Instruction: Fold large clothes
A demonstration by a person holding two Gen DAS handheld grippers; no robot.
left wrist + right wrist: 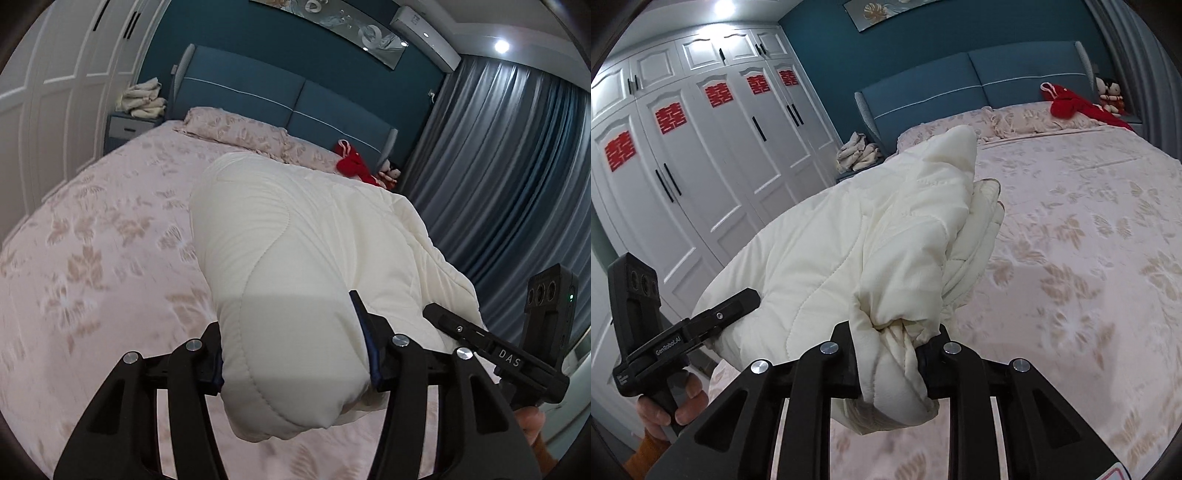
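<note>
Cream quilt (295, 236), padded w/ wavy stitching, bulky, already doubled into several layers; held up over the bed (92, 240), bulk sagging btwn the two grips. Left tongs (295, 354) clamped on a thick rounded fold, fingers spread fairly wide by the padding. Right tongs (888, 360) closed narrow on a bunched, twisted corner; loose layers hang beside it.

Step (judged): mid-fold, carrying gathered edge across. Next needs: both grips level, lay edge down onto bed aligned w/ lower layers, then release. Risk: bunched corner lands twisted. Red garment (1071, 105) near pillows (1008, 122), well apart.
</note>
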